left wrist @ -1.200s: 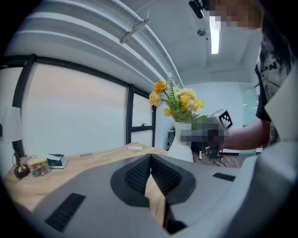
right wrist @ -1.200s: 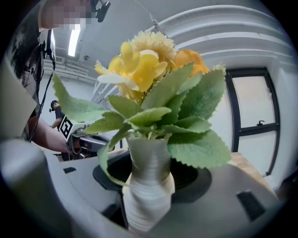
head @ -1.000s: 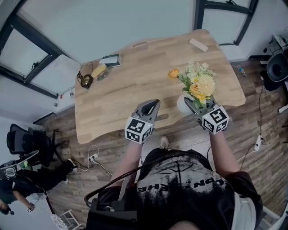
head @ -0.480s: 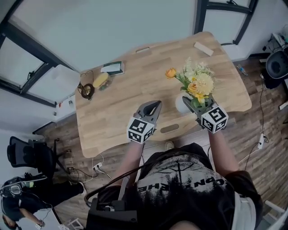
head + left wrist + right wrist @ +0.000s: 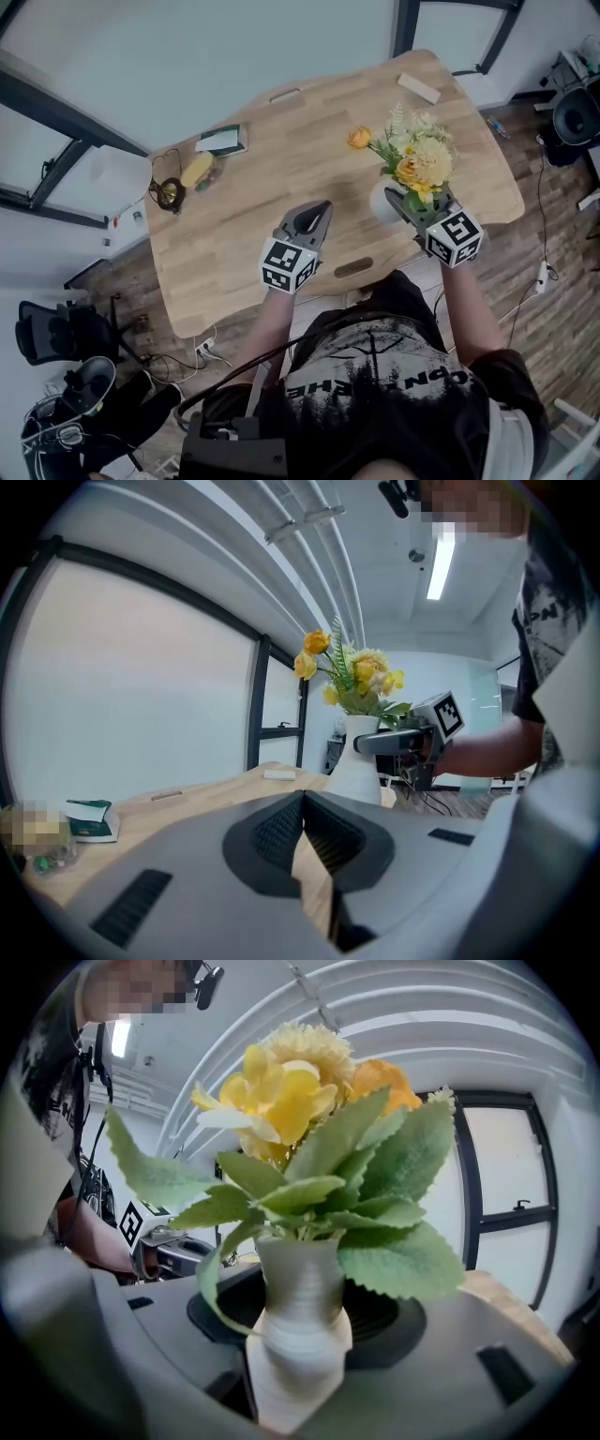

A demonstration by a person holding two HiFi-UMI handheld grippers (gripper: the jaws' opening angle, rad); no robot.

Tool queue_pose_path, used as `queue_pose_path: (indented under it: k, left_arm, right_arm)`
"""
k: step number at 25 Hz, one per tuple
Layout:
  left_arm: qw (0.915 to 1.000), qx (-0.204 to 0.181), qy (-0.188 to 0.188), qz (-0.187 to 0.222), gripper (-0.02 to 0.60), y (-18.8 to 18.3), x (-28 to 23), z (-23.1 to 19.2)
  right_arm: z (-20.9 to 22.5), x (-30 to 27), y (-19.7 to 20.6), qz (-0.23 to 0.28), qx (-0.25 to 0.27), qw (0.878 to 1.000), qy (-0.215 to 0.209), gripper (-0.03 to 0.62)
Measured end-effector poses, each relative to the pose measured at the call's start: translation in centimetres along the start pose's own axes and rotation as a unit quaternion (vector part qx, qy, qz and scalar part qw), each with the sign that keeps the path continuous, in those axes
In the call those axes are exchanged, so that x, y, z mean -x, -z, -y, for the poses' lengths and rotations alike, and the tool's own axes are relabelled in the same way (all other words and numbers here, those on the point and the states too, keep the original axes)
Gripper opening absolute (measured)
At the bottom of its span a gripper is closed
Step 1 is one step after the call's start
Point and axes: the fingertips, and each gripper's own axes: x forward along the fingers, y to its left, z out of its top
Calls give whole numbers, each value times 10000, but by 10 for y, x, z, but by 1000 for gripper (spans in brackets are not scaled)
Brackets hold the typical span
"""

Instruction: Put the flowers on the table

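Note:
A white ribbed vase [image 5: 298,1335] holds yellow and orange flowers [image 5: 417,159] with green leaves. My right gripper [image 5: 410,204] is shut on the vase's neck and keeps it upright over the near right part of the wooden table [image 5: 272,159]. From the head view I cannot tell whether the vase base [image 5: 382,201] touches the tabletop. My left gripper [image 5: 312,221] is shut with nothing between its jaws, over the table's near middle. The left gripper view shows the vase [image 5: 361,761] and flowers [image 5: 352,672] to its right.
A green-and-white book [image 5: 221,141], a yellow item [image 5: 197,171] and a dark round object with a cord [image 5: 169,194] lie at the table's far left. A small wooden block [image 5: 418,89] lies at the far right. An office chair [image 5: 56,330] and cables sit on the floor.
Both grippers and the vase have moved slightly further over the table. The head view has shifted, so the table sits nearer to me.

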Motion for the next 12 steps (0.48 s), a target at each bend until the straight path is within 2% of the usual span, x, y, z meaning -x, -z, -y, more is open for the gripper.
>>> queue_pose_path:
  k: [12]
  left_arm:
    - [9994,247,-61,-221,14,11,-37,-15]
  right_arm:
    - [35,-28,20,-138,-14,9998,-175,255]
